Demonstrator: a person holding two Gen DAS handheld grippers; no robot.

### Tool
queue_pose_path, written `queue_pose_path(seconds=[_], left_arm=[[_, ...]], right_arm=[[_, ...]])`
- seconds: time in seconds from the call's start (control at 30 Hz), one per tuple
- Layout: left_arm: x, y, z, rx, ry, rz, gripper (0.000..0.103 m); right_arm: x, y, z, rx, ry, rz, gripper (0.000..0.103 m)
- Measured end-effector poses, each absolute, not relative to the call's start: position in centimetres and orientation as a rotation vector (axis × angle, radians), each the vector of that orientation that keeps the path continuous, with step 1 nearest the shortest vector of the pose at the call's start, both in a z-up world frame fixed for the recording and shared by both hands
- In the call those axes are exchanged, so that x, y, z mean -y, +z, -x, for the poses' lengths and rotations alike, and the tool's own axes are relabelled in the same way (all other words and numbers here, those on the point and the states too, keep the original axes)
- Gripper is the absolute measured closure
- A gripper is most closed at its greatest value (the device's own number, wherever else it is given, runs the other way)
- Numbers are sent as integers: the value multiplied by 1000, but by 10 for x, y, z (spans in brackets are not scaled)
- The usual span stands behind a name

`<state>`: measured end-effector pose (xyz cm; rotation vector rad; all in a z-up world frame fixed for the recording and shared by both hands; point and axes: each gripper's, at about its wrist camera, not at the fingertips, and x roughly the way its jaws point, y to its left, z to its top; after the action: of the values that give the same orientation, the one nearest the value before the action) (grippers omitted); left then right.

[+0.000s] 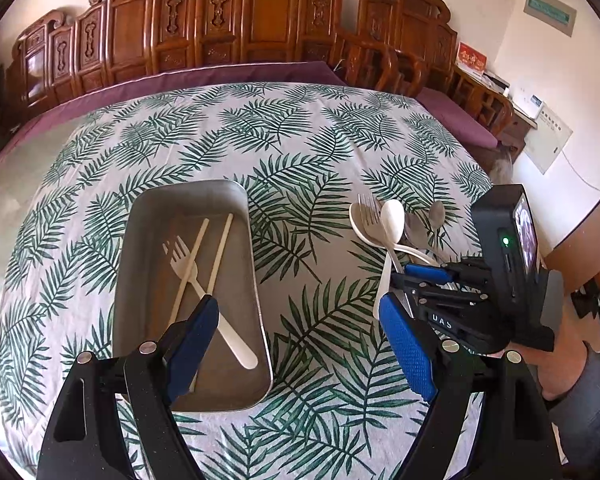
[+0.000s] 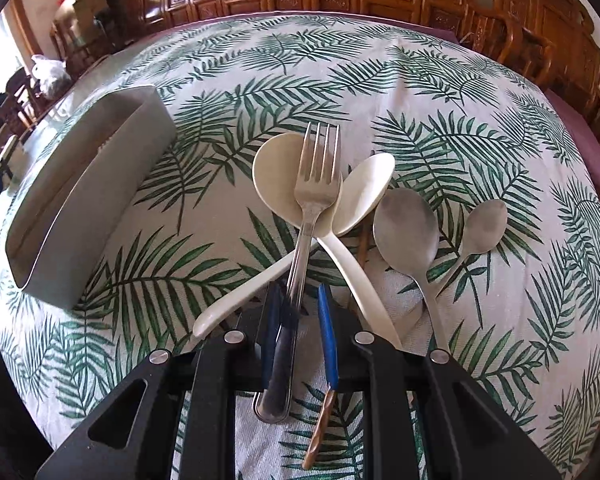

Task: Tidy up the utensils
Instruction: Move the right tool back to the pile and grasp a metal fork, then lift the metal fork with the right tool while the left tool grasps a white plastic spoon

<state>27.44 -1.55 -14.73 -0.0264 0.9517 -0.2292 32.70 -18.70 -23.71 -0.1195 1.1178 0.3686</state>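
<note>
1. Right now the left tongs [image 1: 300, 344] are spread wide and hold nothing. They hang over the near end of a metal tray [image 1: 256, 276].
2. That tray sits on the left part of the bench, on a cloth with green leaves [image 1: 300, 152].
3. Inside the tray lie a white plastic fork [image 1: 204, 280] and two pale chopsticks [image 1: 220, 256]. The chopsticks lie across the fork.
4. One blue pad [image 1: 194, 344] of the left tongs is over the tray. The other blue pad [image 1: 410, 352] is over the cloth, to the right of the tray.
5. Over on the right side, the right tongs [image 2: 300, 340] are nearly closed. The handle of a metal fork [image 2: 312, 200] runs between the two blue pads. I cannot tell for sure if the pads squeeze it.
6. The fork's prongs point to the far side. Its neck rests on a big white spoon [image 2: 280, 176].
7. A second white spoon [image 2: 364, 192] lies just right of the fork, and the two white handles cross each other.
8. Further right are a big metal spoon [image 2: 406, 232] and a small metal spoon [image 2: 484, 226], bowls apart and handles meeting near the tongs.
9. A brown chopstick [image 2: 320, 428] pokes out under the right tongs, near the bottom.
10. From the right view, the tray [image 2: 100, 200] is to the left, well apart from the pile.
11. Carved wooden furniture [image 1: 260, 28] stands behind the far edge.
</note>
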Motion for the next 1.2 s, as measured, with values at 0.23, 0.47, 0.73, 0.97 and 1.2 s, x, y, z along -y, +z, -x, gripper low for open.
queue_pose_path(seconds=[0.23, 0.47, 0.73, 0.97, 1.2], left_arm=[[9, -145, -270, -948, -224, 35, 24], [13, -144, -269, -948, -225, 30, 24], [26, -152, -275, -967, -231, 9, 24], [44, -168, -286, -997, -236, -5, 24], [77, -184, -303, -1026, -263, -29, 24]], right_arm=[[180, -238, -340, -1117, 335, 114, 82], [179, -238, -342, -1110, 329, 115, 93], [197, -220, -323, -1087, 405, 30, 94], [232, -190, -294, -1015, 416, 6, 94], [276, -185, -279, -1004, 368, 15, 94]])
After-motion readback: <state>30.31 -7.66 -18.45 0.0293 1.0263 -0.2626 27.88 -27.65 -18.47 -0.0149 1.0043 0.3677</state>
